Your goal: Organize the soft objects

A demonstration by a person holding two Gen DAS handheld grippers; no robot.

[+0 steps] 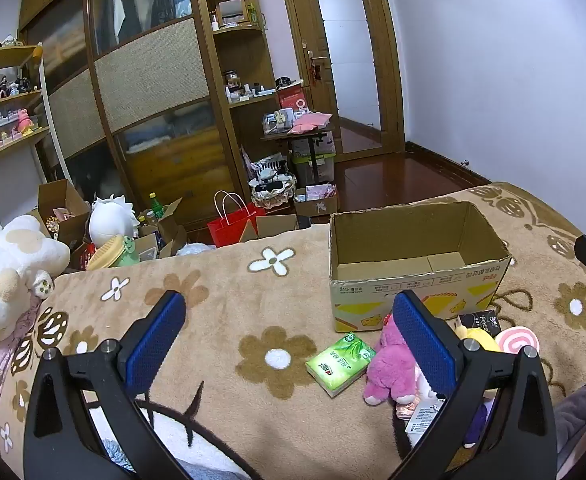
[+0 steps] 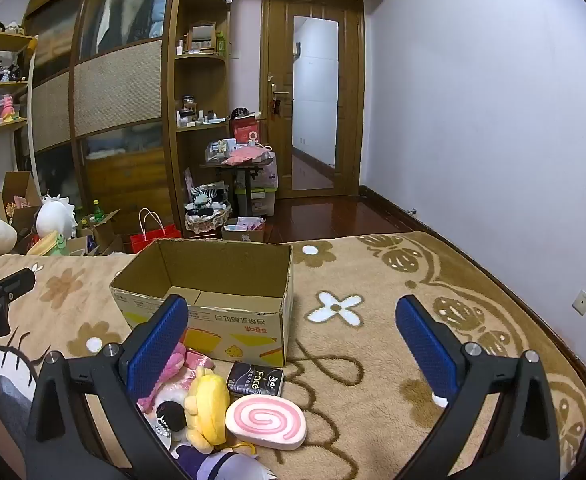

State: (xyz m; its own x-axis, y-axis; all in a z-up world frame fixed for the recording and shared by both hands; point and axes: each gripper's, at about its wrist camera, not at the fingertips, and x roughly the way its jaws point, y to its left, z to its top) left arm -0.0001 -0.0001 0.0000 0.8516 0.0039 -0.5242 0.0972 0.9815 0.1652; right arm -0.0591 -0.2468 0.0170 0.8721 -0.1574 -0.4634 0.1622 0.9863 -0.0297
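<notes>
Left gripper [image 1: 289, 344]: jaws wide, empty.
Right gripper [image 2: 291, 346]: jaws wide, empty.
Pink plush [image 1: 391, 364]: beside right jaw; centre, close gently.
Box [image 1: 413, 268]: ahead; release inside.

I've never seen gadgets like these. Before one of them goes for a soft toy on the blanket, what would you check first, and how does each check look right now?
1. Cardboard box open and roomy: ok, only its bare bottom shows.
2. Left hand-held gripper open and holding nothing: ok.
3. Right hand-held gripper open and holding nothing: ok.
4. Pink plush toy free to pick up: cannot tell; the left gripper's finger hides part of it, and the green tissue pack lies close beside it.
5. Pink swirl cushion free on top: ok; it lies beside the yellow plush.
6. Path to the box clear: ok, it stands just behind the pile.
</notes>
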